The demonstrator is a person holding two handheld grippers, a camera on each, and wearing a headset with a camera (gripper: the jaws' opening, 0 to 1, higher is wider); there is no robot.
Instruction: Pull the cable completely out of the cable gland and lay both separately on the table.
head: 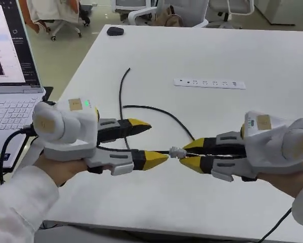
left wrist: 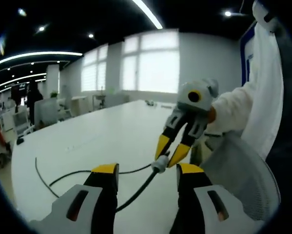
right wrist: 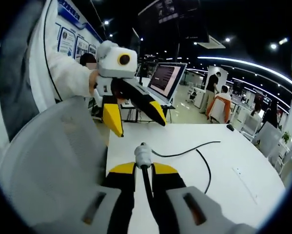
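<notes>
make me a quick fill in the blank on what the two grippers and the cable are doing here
1. The right gripper has its fingers shut on the pale ____.
2. The left gripper has its fingers ____, with the black cable running between them.
3. Farther back on the table lies a white ____ with a row of sockets.

Missing words: cable gland; open; power strip
</notes>
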